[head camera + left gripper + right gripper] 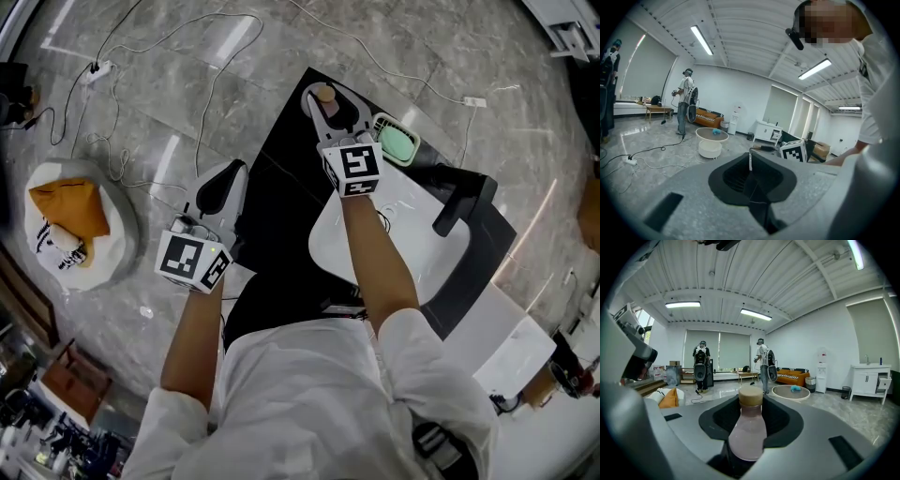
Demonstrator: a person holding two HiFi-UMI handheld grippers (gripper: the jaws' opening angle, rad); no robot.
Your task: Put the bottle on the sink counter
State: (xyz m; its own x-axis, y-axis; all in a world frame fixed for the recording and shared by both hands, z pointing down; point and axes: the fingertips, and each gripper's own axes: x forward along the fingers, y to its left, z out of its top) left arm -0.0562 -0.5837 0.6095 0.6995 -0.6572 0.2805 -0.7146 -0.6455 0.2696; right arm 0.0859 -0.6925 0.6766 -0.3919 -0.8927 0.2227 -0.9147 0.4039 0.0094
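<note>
You've got the bottle [748, 434] clamped upright between your right gripper [333, 112] fingers over the black surface [281, 211], I'd guess so it lands standing, while the left gripper [751, 178] fingers are closed and empty.

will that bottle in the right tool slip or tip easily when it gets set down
The bottle looks smooth and rounded, so it may slip if the right tool loosens. Its body is wider than its capped neck, so upright it probably stands steadily, but on its side it would likely roll.
</note>
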